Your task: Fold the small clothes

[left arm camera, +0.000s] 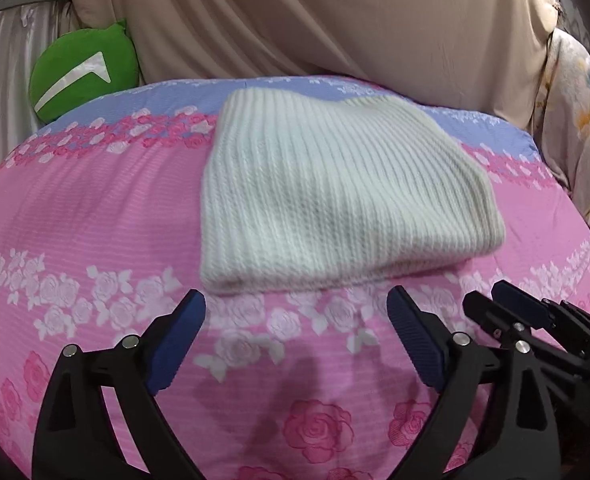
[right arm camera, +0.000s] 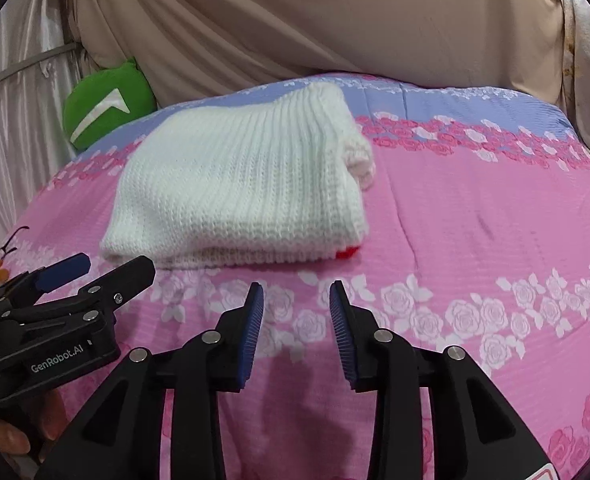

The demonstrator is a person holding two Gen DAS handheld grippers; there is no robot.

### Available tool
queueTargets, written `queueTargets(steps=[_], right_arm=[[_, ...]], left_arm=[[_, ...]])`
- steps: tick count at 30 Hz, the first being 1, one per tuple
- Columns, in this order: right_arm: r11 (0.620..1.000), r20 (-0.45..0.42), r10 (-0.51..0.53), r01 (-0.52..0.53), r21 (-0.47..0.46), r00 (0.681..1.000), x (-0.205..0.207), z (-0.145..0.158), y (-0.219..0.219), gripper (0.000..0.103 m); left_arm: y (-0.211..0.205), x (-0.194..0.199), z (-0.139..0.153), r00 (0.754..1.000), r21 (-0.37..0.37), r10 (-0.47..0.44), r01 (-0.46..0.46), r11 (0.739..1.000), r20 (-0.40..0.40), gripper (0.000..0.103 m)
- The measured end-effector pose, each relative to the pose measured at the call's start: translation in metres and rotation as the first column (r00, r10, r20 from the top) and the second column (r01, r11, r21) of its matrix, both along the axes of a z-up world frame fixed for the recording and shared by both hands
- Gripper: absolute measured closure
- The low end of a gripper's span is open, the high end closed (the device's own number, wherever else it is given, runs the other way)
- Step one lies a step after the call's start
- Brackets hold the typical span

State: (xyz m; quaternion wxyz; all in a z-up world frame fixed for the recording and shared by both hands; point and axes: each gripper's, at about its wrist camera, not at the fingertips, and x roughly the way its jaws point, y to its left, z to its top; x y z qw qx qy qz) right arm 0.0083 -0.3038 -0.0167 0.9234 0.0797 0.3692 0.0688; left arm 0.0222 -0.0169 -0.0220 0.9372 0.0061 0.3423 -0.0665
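A white ribbed knit garment (left arm camera: 335,200) lies folded into a thick rectangle on the pink floral bedspread (left arm camera: 75,208). In the right wrist view the knit (right arm camera: 239,188) shows a small red tag (right arm camera: 345,253) at its near right corner. My left gripper (left arm camera: 295,300) stands wide open just short of the knit's near edge, with nothing between its blue pads. My right gripper (right arm camera: 296,288) is open with a narrower gap, a little short of the near right corner, and holds nothing. Each gripper also shows in the other's view: the right gripper (left arm camera: 489,296) and the left gripper (right arm camera: 115,264).
A green cushion (left arm camera: 83,68) with a white arrow mark leans at the back left. Beige draped cloth (left arm camera: 335,20) covers the back. Pale floral fabric (left arm camera: 575,120) hangs at the right. A person's hand (right arm camera: 11,436) grips the left tool's handle. The bedspread's far band is blue (right arm camera: 455,100).
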Motion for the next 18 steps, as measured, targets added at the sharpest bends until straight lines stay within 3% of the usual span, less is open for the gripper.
queueTargets(steps=[5, 8, 18], right_arm=[[0.998, -0.008, -0.053, 0.052, -0.027, 0.999, -0.001, -0.002, -0.001, 0.048], [0.997, -0.022, -0.055, 0.054, -0.060, 0.998, 0.002, -0.004, 0.003, 0.047], [0.990, -0.026, -0.087, 0.084, -0.109, 0.996, 0.002, -0.004, 0.009, 0.046]], left_arm=[[-0.003, 0.008, -0.011, 0.997, 0.014, 0.048, -0.047, 0.999, -0.066, 0.012], [-0.002, 0.012, -0.016, 0.992, 0.023, 0.076, -0.074, 0.997, -0.099, 0.012], [0.000, 0.005, -0.012, 0.991, 0.044, 0.122, -0.119, 0.992, -0.056, 0.012]])
